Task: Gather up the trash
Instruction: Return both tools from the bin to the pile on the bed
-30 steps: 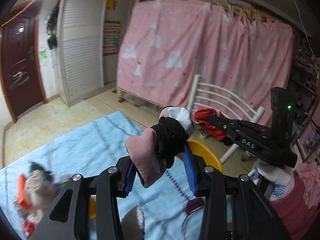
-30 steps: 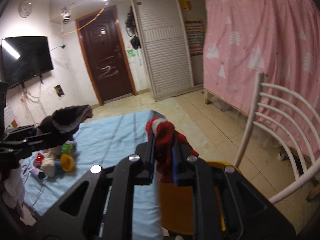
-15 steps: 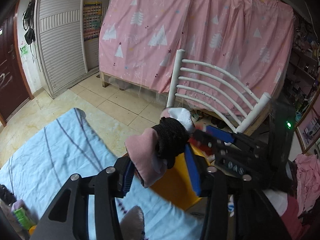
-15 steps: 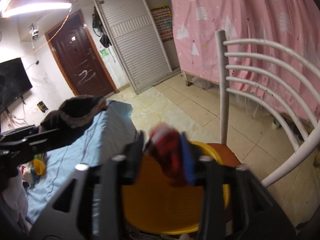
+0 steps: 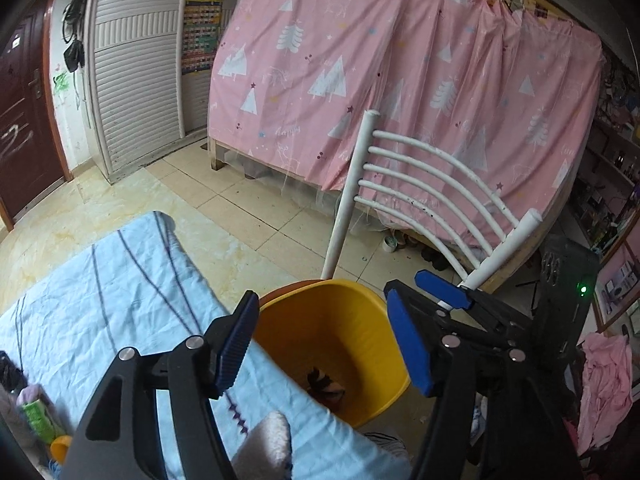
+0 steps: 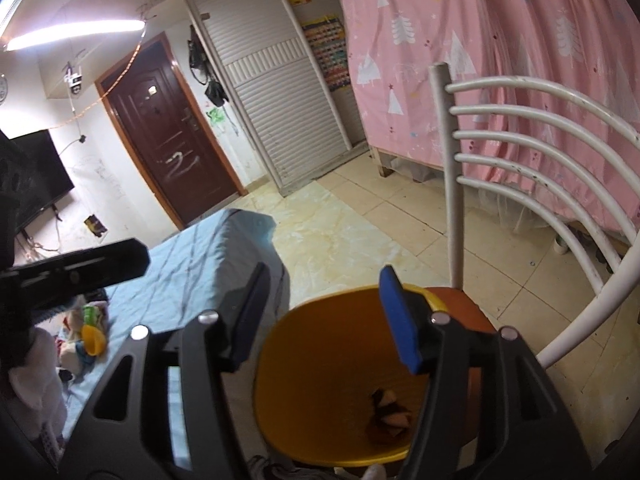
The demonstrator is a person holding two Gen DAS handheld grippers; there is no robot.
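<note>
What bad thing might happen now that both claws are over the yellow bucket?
The yellow bucket sits on the seat of the white chair, beside the bed's edge, so a bump from either open claw, the left claw or the right claw, might tip it and spill the trash inside. More trash lies on the blue sheet; swinging back, the two claws might knock together.

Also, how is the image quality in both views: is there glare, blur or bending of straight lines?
Left wrist view: sharp, evenly lit, no glare; the white chair rails and the wardrobe bow from fisheye, corners black. Right wrist view: the ceiling lamp is blown out at upper left; the yellow bin looks soft close up; edges curve too.
</note>
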